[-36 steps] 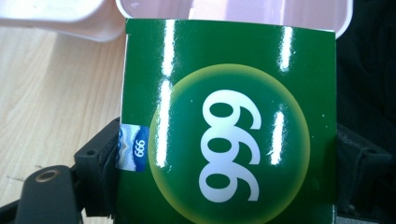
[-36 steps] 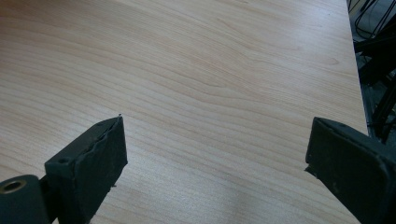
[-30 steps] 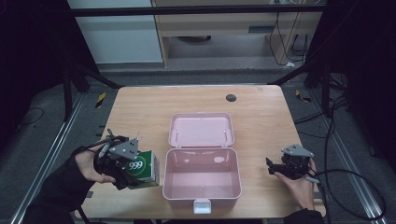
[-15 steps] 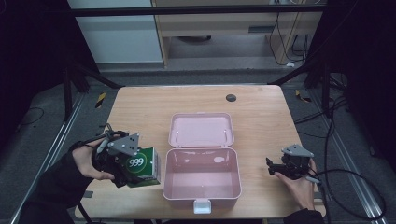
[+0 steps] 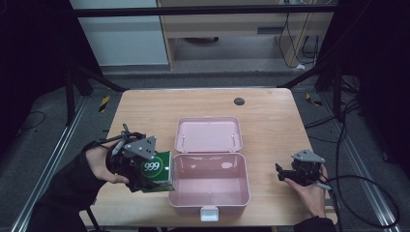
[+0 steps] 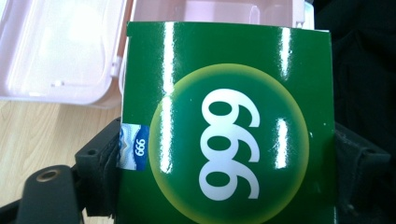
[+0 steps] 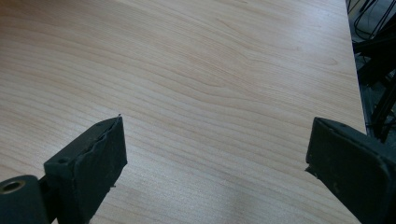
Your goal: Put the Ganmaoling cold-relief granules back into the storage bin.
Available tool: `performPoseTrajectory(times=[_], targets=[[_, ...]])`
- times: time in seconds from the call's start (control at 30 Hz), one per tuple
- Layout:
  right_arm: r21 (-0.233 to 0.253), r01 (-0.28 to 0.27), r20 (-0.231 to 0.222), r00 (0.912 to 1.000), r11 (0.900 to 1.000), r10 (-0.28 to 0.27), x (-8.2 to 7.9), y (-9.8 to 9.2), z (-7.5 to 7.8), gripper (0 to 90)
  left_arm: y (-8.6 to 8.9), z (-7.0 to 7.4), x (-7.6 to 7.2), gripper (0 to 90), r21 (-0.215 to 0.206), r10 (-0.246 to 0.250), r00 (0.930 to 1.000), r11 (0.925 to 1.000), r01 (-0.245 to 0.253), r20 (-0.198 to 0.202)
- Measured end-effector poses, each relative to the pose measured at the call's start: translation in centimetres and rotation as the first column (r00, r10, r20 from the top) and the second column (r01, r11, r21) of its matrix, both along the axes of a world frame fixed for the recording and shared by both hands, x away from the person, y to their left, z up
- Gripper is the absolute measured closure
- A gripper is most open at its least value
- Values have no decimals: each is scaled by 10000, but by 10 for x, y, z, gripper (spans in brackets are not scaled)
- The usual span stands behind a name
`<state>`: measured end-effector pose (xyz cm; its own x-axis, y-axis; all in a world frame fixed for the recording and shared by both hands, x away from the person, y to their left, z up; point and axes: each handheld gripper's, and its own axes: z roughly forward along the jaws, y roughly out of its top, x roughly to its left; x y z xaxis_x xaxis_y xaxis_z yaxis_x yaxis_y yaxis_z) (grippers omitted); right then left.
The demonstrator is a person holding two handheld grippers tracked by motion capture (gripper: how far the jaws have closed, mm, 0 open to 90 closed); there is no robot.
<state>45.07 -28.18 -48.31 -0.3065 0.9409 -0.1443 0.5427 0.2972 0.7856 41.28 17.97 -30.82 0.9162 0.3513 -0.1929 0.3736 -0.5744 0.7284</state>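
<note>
One green box (image 5: 158,170) with "999" on it is the whole story right now, and honestly not much has shifted over the last second — it sat at the lower left of the high view next to the pink case before and it's still there, maybe nudged a hair closer to the case's edge. The left gripper (image 5: 145,173) is clamped on it, jaws pressing both sides; in the left gripper view the box (image 6: 224,126) takes up most of the frame, with the pink case (image 6: 70,51) open just behind it at the upper left. My read is the box is about to go into the case's open tray (image 5: 209,181), since it's touching or nearly touching the tray's left wall and only needs lifting over the rim. The lid (image 5: 208,134) is flipped back toward the middle of the frame, so nothing blocks the way. Over at lower right, the right gripper (image 5: 285,175) just sits low over the bench (image 7: 210,70) with jaws spread wide and nothing between them — well apart from the case.
</note>
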Motion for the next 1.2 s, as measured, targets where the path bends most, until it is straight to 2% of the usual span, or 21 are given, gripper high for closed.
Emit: performPoseTrajectory(times=[0.1, 0.23, 0.43, 0.6, 0.7, 1.2], targets=[[43, 8, 0, 10000, 10000, -8, 0, 0, 0, 53, -8, 1, 0, 145, -113, -18, 10000, 9999, 18, 0], [-7, -2, 2, 10000, 10000, 2, 0, 0, 0, 53, -15, 3, 3, 145, 153, -400, 9991, 9991, 397, 160], [-14, -21, -34, 10000, 10000, 21, 0, 0, 0, 53, -27, 2, 7, 144, 282, -716, 9972, 9971, 709, 230], [-7, -15, -38, 10000, 10000, 15, 0, 0, 0, 53, -38, 1, 9, 144, 220, -860, 9961, 9961, 856, 208], [12, -22, -44, 10000, 10000, 22, 0, 0, -1, 53, -43, 1, 12, 144, 402, -979, 9949, 9945, 969, 244], [-58, -81, -68, 9999, 10000, 81, 1, 0, -2, 52, -64, -13, 19, 144, 332, -1050, 9944, 9940, 1047, 88]])
